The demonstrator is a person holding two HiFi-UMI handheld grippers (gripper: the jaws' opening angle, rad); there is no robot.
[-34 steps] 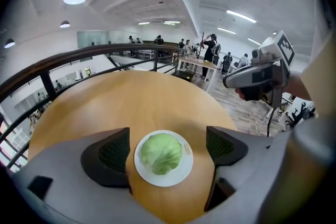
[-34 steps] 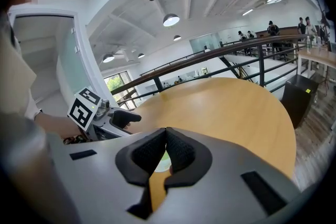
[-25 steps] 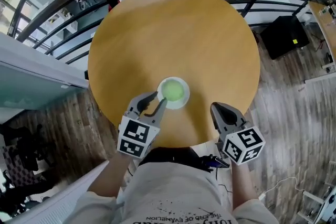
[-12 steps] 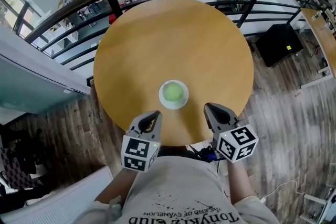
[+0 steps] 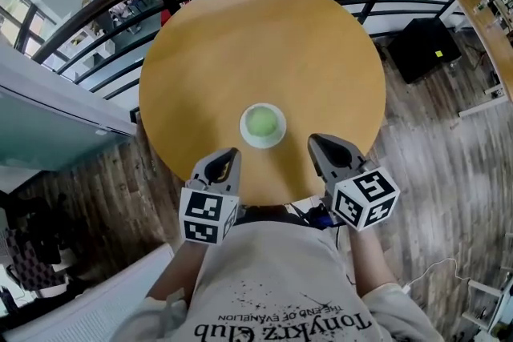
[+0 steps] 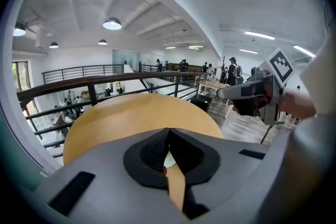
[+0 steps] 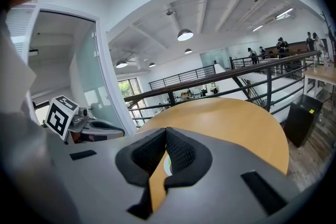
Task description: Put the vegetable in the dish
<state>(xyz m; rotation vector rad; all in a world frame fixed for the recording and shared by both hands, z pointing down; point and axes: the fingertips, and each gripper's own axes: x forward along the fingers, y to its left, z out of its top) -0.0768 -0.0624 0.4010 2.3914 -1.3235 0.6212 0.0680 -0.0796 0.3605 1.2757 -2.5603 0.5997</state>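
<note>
Sitting in the white dish (image 5: pixel 245 135), a round, pale green vegetable (image 5: pixel 261 122).

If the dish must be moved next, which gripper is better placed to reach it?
Left, narrowly: the left gripper lies slightly nearer the dish than the right gripper. Both are shut and empty.

Dish (image 7: pixel 167 166) mostly behind jaws
</note>
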